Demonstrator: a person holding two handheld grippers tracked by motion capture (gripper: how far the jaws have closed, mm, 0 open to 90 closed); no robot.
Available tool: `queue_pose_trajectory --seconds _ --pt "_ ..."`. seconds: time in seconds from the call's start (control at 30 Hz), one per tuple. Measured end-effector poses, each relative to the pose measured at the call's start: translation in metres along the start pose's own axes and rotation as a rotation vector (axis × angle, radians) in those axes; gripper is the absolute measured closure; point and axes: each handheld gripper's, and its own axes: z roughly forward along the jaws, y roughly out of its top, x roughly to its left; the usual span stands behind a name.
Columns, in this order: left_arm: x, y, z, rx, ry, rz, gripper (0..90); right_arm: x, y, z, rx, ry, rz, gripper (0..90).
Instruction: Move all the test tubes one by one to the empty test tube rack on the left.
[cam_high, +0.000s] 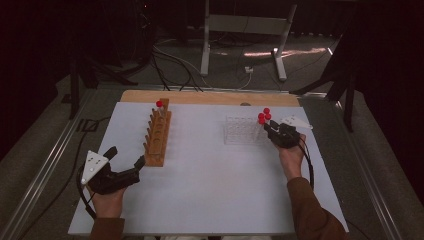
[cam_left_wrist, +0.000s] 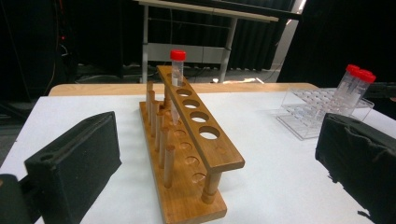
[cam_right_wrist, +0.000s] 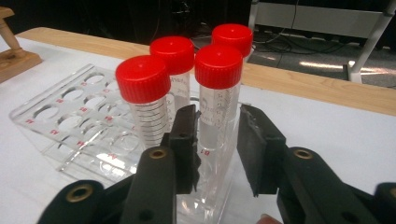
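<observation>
Right gripper view puts us in close: the right tongs (cam_right_wrist: 217, 142) have a red-capped tube (cam_right_wrist: 216, 100) between their black jaws, the left pad up against the tube's wall, the right pad just beside it, and whether that side is touching I cannot tell. No earlier look to compare, so call it a near-closed pinch around that tube. It stands upright in the near corner of the clear plastic rack (cam_right_wrist: 70, 121), with three more red-capped tubes (cam_right_wrist: 144, 95) packed close around it, all upright. From the high view, the right tongs (cam_high: 270, 127) sit at the rack's right end on the white worktop (cam_high: 210, 185). Over on the other side, the left tongs (cam_high: 125, 156) are spread wide, nothing between them, resting just beside the near end of the wooden rack (cam_high: 159, 137). One lone capped tube (cam_left_wrist: 176, 70) stands at that wooden rack's far end.
</observation>
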Motion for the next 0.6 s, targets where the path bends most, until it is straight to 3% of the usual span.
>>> queue_pose_trajectory --seconds 0.17,0.6 --pt "-0.0003 0.0001 -0.0005 0.002 0.002 0.005 0.7 0.0007 0.0005 0.0047 -0.004 -0.001 -0.001 72.6" --pt "0.002 -0.0005 -0.0012 0.0 0.01 -0.002 0.7 0.0027 0.0028 0.0047 -0.021 -0.009 -0.029 74.4"
